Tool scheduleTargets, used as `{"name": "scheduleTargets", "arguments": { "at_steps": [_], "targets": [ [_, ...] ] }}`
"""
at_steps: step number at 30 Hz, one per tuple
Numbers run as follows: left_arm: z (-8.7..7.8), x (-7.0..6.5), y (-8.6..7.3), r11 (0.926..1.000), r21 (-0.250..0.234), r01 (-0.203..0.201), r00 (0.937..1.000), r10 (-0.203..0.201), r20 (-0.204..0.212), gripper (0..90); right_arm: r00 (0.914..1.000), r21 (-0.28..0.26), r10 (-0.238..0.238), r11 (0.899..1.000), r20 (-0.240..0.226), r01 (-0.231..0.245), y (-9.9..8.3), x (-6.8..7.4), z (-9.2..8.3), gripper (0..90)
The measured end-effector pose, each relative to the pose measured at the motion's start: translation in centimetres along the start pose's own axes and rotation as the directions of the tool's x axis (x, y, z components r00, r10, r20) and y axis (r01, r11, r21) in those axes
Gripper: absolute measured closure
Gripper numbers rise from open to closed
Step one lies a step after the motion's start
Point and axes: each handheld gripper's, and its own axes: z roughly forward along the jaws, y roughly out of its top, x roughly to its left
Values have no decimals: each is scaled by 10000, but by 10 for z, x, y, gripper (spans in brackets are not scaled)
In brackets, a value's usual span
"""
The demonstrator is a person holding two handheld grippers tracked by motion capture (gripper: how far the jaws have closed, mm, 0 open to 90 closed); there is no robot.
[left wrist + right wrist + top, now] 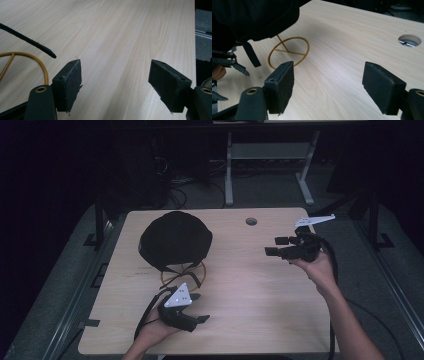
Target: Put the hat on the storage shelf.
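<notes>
A black cap [175, 239] sits on a yellow wire ring stand [183, 276] at the table's back left; a black strap [192, 280] hangs from it onto the wood. My left gripper [200, 307] rests near the front edge just below the stand, jaws open and empty. In the left gripper view its jaws [116, 75] frame bare wood, with the ring [37, 58] and the strap end [30, 42] at the left. My right gripper [272, 246] hovers at the right, pointing left, open and empty. The right gripper view [328, 75] faces the cap [254, 17] and ring [289, 51].
The light wooden table [250, 285] has a round cable hole [251, 221] near its back edge, also seen as the hole [409, 40] in the right gripper view. The left gripper's fingers [240, 69] show there at the left. A metal frame [270, 165] stands on the dark floor behind.
</notes>
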Motion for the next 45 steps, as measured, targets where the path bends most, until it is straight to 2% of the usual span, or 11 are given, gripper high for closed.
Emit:
{"name": "scheduleTargets", "arguments": {
  "at_steps": [9,22,24,45],
  "targets": [
    [2,-1,0,10000,-17,29,10000,-29,2,262,9998,89,152,9998,113,-153,-20,-5,-9,247],
    [3,0,-2,9999,44,107,9999,-107,74,262,9977,182,676,9975,28,-676,-57,-14,-17,234],
    [3,0,-2,9999,56,96,9999,-96,80,262,9968,283,802,9964,61,-803,-67,-15,-17,233],
    [4,0,-2,9998,105,175,9998,-176,128,260,9962,447,838,9954,238,-848,-113,-9,-36,231]
  ]
}}
